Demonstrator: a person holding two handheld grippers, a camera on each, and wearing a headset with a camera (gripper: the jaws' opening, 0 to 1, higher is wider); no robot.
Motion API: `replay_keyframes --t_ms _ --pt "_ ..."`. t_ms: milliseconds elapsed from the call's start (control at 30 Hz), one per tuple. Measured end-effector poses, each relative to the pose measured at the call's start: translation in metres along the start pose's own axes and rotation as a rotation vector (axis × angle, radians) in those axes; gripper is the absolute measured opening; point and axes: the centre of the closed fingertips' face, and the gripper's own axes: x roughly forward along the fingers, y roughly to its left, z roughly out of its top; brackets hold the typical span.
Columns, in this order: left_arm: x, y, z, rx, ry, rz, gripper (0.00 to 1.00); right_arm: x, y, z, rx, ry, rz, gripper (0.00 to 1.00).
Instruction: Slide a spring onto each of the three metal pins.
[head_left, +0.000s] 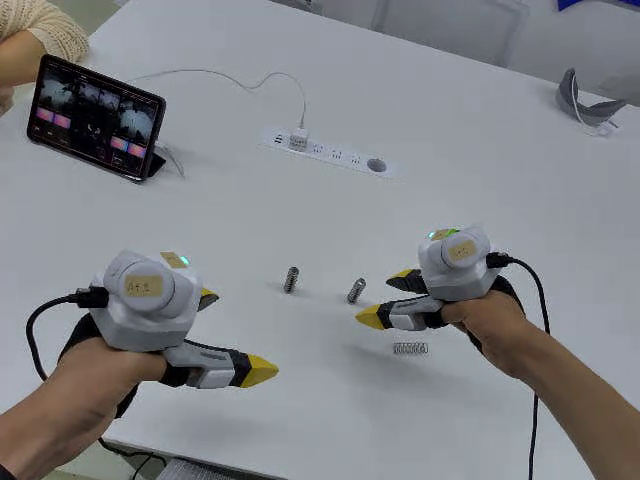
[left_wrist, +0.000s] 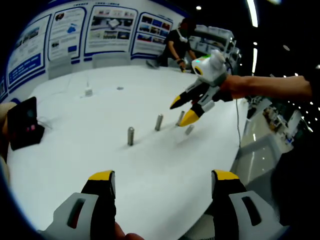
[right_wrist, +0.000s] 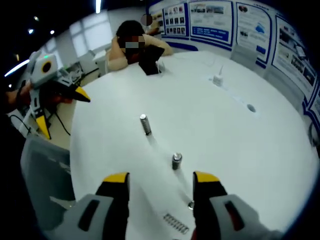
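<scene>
Holding left gripper (head_left: 235, 333) at near left, jaws spread; hovering right gripper (head_left: 385, 296), jaws also spread, just beyond spring (head_left: 410, 348) lying flat on table (head_left: 330, 425), long axis running left-right, far nearer right gripper; nearest pin (head_left: 356, 290) standing just left.

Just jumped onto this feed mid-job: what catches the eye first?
Two open, yellow-tipped grippers hover over the white table: the left gripper and the right gripper. Between them stand an upright pin and a second pin, and a loose spring lies flat by the right gripper. A lit tablet leans at far left.
</scene>
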Motion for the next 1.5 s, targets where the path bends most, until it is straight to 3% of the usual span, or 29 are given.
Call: replay_keyframes --t_ms 533,867,1500 --pt "0.004 0.000 0.004 0.000 0.001 -0.004 0.80 -0.011 0.005 -0.004 0.077 -0.059 -0.033 0.56" --pt "0.010 -0.009 0.007 0.010 0.007 -0.020 0.80 -0.026 0.008 -0.010 0.135 -0.110 -0.067 0.58" --pt "0.025 -0.014 0.016 0.028 0.014 -0.047 0.81 -0.056 0.011 -0.037 0.235 -0.167 -0.124 0.63"
